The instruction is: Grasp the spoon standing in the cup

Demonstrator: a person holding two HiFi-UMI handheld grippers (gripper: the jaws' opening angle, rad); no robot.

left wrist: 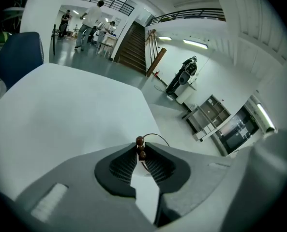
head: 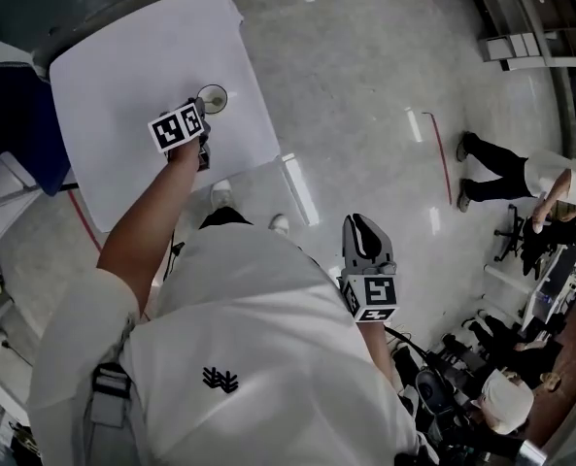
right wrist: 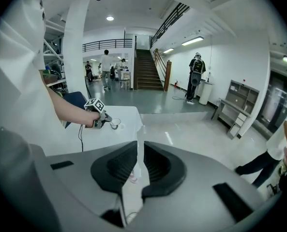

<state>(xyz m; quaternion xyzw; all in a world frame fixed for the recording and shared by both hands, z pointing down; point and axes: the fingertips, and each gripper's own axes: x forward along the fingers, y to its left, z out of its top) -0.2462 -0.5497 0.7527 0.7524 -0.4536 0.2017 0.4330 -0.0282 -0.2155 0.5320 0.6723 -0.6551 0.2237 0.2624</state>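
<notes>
Left tool [left wrist: 142, 152] is clamped on the spoon [left wrist: 140, 141] in the cup [head: 212, 97] on the tabletop [head: 113, 61]; right tool [right wrist: 139, 153] has its jaws almost together, holding nothing.

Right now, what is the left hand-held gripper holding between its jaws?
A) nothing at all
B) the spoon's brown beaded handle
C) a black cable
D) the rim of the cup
B: in the left gripper view the left hand-held gripper has its jaws closed on the beaded brown handle of the spoon, with the cup just behind.

white table [head: 122, 85], brown spoon [left wrist: 140, 144], blue chair [left wrist: 17, 57]
</notes>
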